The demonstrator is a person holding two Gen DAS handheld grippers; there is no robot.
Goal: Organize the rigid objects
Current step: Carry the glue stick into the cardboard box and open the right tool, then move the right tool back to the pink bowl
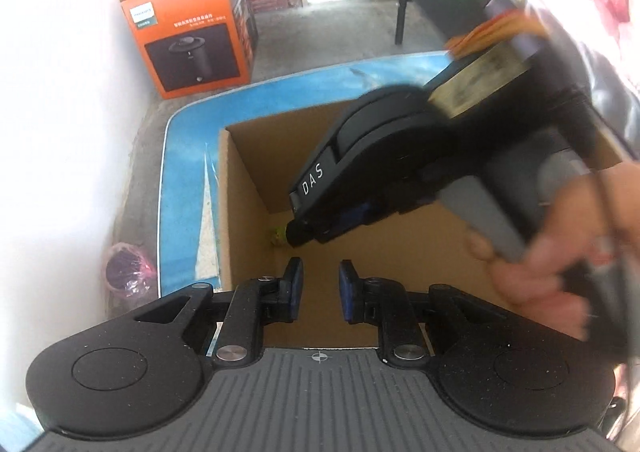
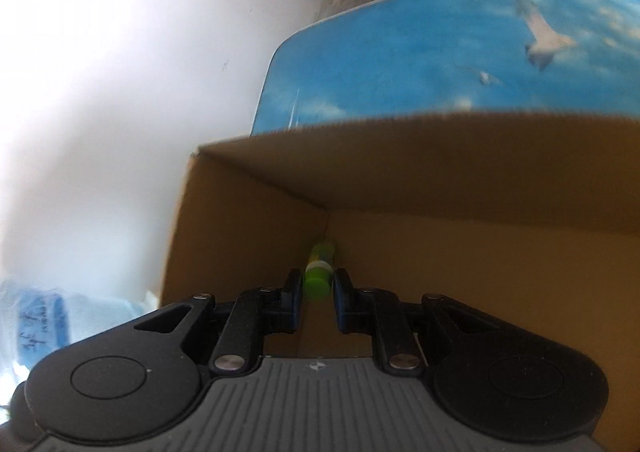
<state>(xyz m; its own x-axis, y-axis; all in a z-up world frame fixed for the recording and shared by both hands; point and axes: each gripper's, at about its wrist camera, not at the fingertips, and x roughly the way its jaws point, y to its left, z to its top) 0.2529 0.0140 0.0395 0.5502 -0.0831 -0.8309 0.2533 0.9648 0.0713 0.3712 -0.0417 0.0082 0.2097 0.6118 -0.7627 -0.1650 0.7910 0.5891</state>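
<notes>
An open brown cardboard box (image 1: 244, 188) stands on a blue sky-print table. My left gripper (image 1: 320, 292) is open and empty over the box's near edge. In that view the hand-held right gripper (image 1: 298, 238) reaches down into the box's far left corner, its tip at a small green thing (image 1: 278, 238). In the right wrist view my right gripper (image 2: 317, 292) has a green cylindrical tube (image 2: 319, 276) between its fingertips, inside the box (image 2: 440, 180) near its corner. The fingers sit close on both sides of the tube.
The blue table (image 1: 188, 140) with seagull print (image 2: 540, 40) carries the box. An orange product carton (image 1: 188, 32) stands on the floor by the white wall. A pink-wrapped dark item (image 1: 124, 272) lies on the floor at left. A black chair leg (image 1: 400, 16) stands behind.
</notes>
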